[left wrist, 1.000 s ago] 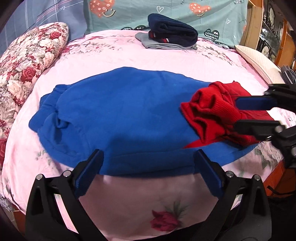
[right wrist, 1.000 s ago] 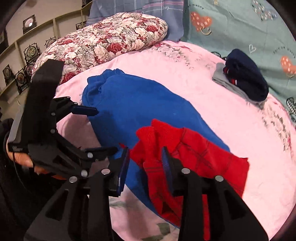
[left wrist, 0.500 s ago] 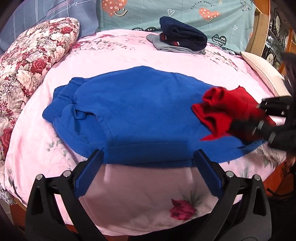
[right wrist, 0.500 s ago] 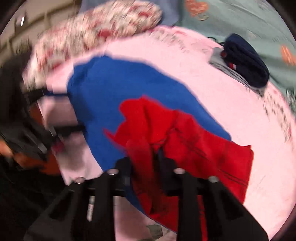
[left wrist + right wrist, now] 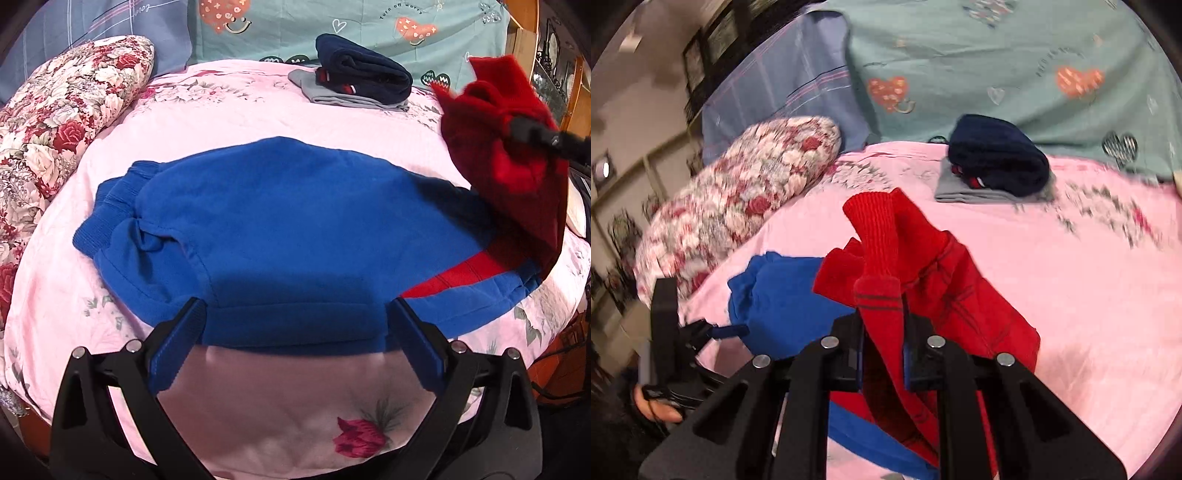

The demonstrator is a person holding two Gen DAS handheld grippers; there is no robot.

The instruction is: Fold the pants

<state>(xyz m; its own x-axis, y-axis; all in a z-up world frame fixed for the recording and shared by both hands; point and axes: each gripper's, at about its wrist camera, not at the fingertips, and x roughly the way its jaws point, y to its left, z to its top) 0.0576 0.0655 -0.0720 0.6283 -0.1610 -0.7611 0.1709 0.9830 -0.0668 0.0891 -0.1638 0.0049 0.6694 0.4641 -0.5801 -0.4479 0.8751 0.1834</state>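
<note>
Gripping a bunched fold of the red pants (image 5: 886,310), our right gripper (image 5: 882,354) tilted downward over the bed (image 5: 1071,295); its jaws had just been closing and were narrow, clamped on the cloth. From the left wrist view, the red pants (image 5: 506,147) hung lifted at the right, their lower part trailing onto the blue garment (image 5: 288,229) spread flat across the pink bedsheet (image 5: 229,103). Our left gripper (image 5: 295,332) pointed steeply down at the near hem of the blue garment, jaws wide, nothing pinched between them. In the right wrist view we saw the left gripper (image 5: 713,330) at the lower left, a hand (image 5: 655,406) behind it. A flowered pillow (image 5: 66,110) lay to the left. At the far side a folded navy garment (image 5: 364,72) sat on a folded grey one (image 5: 332,94), against teal bedding (image 5: 369,26).
</note>
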